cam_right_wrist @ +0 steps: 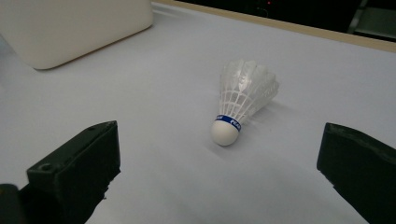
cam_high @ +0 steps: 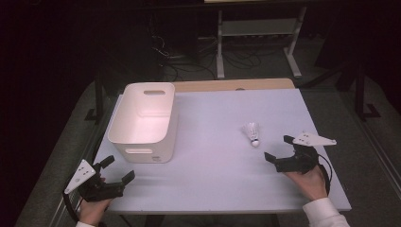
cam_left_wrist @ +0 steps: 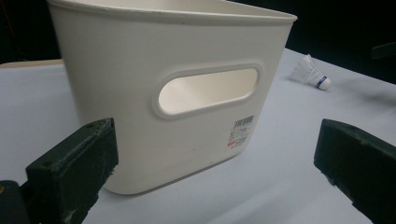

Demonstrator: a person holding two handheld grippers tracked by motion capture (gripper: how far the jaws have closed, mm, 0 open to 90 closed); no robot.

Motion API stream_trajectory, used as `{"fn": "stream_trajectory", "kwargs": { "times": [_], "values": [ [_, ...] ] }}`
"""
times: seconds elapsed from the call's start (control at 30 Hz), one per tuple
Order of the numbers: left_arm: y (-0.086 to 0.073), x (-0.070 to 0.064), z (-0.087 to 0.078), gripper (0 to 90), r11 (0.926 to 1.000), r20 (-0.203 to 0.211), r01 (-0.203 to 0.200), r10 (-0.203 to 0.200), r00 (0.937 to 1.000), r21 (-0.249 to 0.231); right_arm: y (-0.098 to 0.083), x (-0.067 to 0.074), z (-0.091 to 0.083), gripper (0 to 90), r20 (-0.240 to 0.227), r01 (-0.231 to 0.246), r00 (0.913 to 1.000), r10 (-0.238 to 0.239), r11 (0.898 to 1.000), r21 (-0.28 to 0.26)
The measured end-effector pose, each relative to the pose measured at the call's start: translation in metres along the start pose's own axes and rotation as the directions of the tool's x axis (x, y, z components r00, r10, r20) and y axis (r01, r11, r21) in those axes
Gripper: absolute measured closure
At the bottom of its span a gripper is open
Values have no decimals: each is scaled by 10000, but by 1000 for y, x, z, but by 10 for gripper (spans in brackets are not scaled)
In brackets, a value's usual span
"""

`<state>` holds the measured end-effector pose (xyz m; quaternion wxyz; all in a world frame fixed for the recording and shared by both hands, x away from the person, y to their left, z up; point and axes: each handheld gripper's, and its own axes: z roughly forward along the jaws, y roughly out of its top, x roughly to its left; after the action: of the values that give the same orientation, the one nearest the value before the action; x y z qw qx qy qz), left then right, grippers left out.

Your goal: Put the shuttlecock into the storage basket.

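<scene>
A white shuttlecock [cam_high: 252, 133] with a blue band lies on its side on the white table [cam_high: 217, 156], right of centre. In the right gripper view the shuttlecock [cam_right_wrist: 242, 101] lies just ahead, cork toward me. My right gripper [cam_high: 279, 149] is open, a short way in front of and right of the shuttlecock, with nothing between its jaws. A white plastic bin [cam_high: 144, 120] with handle slots stands at the left. My left gripper [cam_high: 118, 170] is open near the front left corner, facing the bin [cam_left_wrist: 173, 88] close up, holding nothing.
The table's front edge runs just below both hands. A wooden strip [cam_high: 234, 84] borders the far edge. Beyond the table is a dark floor with cables and a metal frame [cam_high: 257, 42]. Bare tabletop lies between the bin and the shuttlecock [cam_left_wrist: 311, 74].
</scene>
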<state>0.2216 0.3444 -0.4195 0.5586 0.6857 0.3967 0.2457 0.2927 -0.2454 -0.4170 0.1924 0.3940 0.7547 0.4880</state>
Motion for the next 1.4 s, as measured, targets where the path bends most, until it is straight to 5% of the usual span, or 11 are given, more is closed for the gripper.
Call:
{"fn": "stream_trajectory", "kwargs": {
  "times": [0.37,1.4],
  "values": [
    [0,0,0,0,10000,3,63,-63,10000,-10,11,-2,2,0,211,16,9998,-24,9993,377],
    [-1,-1,0,0,9998,8,211,-211,9998,-31,47,-4,20,0,-128,487,9988,-473,9887,1414]
  ]
}}
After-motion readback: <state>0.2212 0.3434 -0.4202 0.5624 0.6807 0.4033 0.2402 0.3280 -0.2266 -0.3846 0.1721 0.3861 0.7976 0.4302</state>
